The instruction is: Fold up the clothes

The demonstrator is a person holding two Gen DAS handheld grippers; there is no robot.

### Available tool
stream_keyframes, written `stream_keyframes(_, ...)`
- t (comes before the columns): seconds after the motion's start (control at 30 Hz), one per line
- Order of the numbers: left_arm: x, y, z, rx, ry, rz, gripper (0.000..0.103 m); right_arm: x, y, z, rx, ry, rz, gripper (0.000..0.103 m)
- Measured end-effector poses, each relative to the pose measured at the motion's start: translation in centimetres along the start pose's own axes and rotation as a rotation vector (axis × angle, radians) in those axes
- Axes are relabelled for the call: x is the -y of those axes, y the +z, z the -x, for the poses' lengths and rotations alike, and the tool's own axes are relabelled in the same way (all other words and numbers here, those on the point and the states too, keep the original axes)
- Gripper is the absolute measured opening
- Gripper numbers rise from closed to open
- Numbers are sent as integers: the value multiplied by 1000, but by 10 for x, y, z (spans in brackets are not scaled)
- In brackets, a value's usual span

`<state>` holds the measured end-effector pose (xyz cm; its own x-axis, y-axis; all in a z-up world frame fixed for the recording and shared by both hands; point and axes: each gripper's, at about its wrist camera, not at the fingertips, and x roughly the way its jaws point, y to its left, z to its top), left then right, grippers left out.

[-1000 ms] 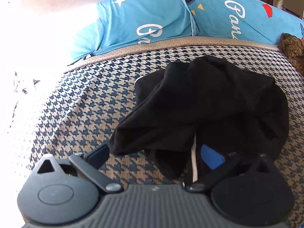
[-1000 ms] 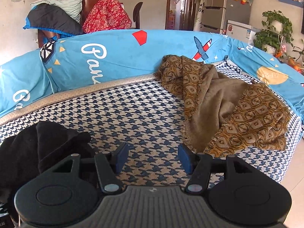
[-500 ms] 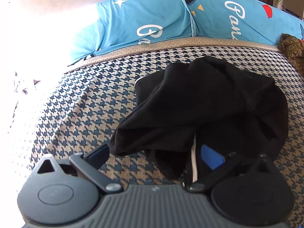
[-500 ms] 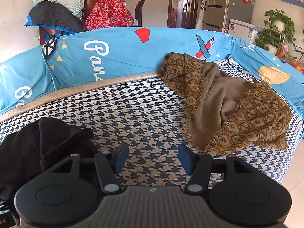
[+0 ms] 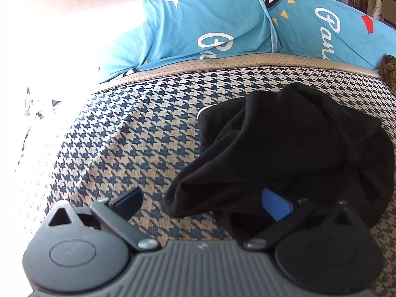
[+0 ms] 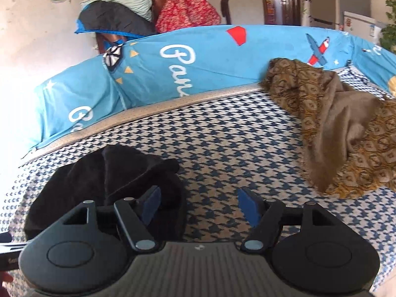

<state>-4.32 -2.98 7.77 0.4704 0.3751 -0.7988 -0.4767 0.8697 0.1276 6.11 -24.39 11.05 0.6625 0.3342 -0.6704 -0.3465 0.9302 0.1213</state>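
Note:
A crumpled black garment (image 5: pixel 292 148) lies on the houndstooth sofa seat (image 5: pixel 138 143). My left gripper (image 5: pixel 201 203) is open and low over the seat at the garment's near edge. A fold of black cloth sits between its fingers, the right blue pad (image 5: pixel 274 206) is up against the cloth, and the pads do not press on it. In the right wrist view the same black garment (image 6: pixel 109 173) lies at the lower left. My right gripper (image 6: pixel 199 206) is open, its jaws opening wider over bare seat, the left fingertip (image 6: pixel 151 204) overlapping the garment's right edge.
A brown patterned shawl (image 6: pixel 346 128) is heaped on the right of the seat. Blue printed cushions (image 6: pixel 198 64) line the sofa back. Clothes are piled on a chair (image 6: pixel 153 17) behind. Strong glare washes out the left side (image 5: pixel 37 61).
The right gripper's jaws have spread wider, and its view has swung left and down, bringing the black garment closer to its left finger. The left gripper has shifted slightly left, still open.

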Motion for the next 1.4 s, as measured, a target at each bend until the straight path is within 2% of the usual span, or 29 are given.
stream_keyframes(0.13,-8,1,-12,-15,1,-9,103,-15,-5,-8,-4,94,67,74)
stream_keyframes(0.3,-19,4,-20,-35,-24,14,103,-31,-7,-17,0,158,126,77)
stream_keyframes(0.37,-23,7,-27,-32,-1,21,103,-38,-8,-22,-9,180,154,79)
stream_keyframes(0.47,-24,12,-36,-45,11,33,103,-49,-10,-33,-34,195,194,79)
stream_keyframes(0.63,-29,21,-39,-14,43,45,103,-67,-15,-50,-30,180,259,78)
stream_keyframes(0.67,-32,23,-39,-10,45,55,103,-71,-16,-54,-24,170,271,77)
stream_keyframes(0.7,-34,24,-38,-8,39,69,103,-73,-16,-57,-18,167,278,66)
stream_keyframes(0.73,-36,26,-38,-5,36,79,103,-76,-16,-60,-12,168,279,51)
stream_keyframes(0.77,-37,27,-38,-3,34,87,103,-77,-16,-62,-10,166,275,45)
stream_keyframes(0.83,-39,29,-38,3,36,101,103,-79,-13,-63,10,169,258,17)
stream_keyframes(0.87,-40,29,-38,6,43,104,103,-80,-11,-64,19,171,250,13)
stream_keyframes(0.93,-41,31,-37,15,54,113,103,-80,-7,-61,56,152,227,10)
stream_keyframes(1.07,-44,34,-36,29,77,129,103,-74,5,-53,147,96,129,9)
stream_keyframes(1.27,-54,41,-42,36,128,166,103,-59,20,-49,233,-75,23,9)
stream_keyframes(1.37,-62,44,-45,28,170,199,103,-47,26,-56,181,-124,-21,11)
stream_keyframes(1.4,-66,44,-45,23,175,218,103,-44,27,-56,173,-137,-28,19)
